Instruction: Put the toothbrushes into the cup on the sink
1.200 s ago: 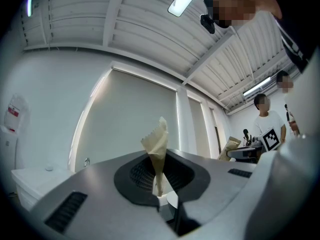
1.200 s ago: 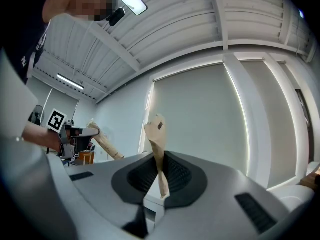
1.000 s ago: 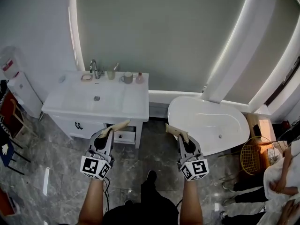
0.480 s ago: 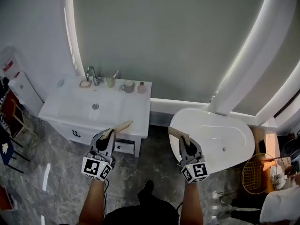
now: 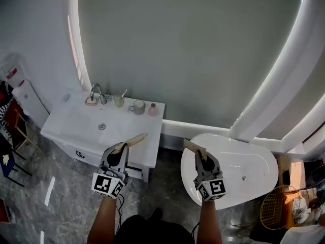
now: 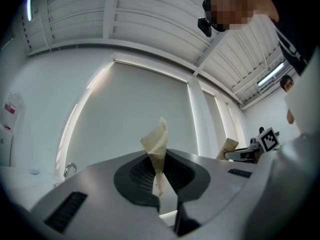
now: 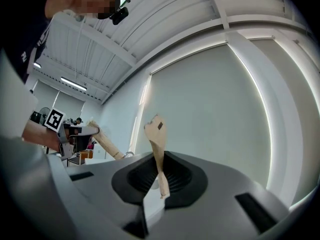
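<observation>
The white sink [image 5: 81, 128] stands ahead to the left. At its back are a tap [image 5: 96, 92], a beige cup [image 5: 119, 101], a grey mug [image 5: 137, 107] and a small pink bottle [image 5: 153, 110]. My left gripper [image 5: 121, 150] hangs over the sink's front right corner, shut on a toothbrush in beige paper [image 5: 134, 139]; the wrapper sticks up between the jaws [image 6: 156, 144]. My right gripper [image 5: 201, 157] is over the bathtub's near rim, shut on a second wrapped toothbrush [image 5: 194, 147], whose paper also rises from the jaws [image 7: 156, 139]. Both grippers are well short of the cup.
A white bathtub [image 5: 254, 156] lies to the right of the sink. A water dispenser [image 5: 25, 98] and a chair [image 5: 7, 136] stand at the left edge. A wire basket [image 5: 274, 207] sits at the lower right. The floor is grey marble.
Both grippers have been carried forward toward the sink and tub, still shut on their wrapped toothbrushes. The people at the lower right have dropped out of view.
</observation>
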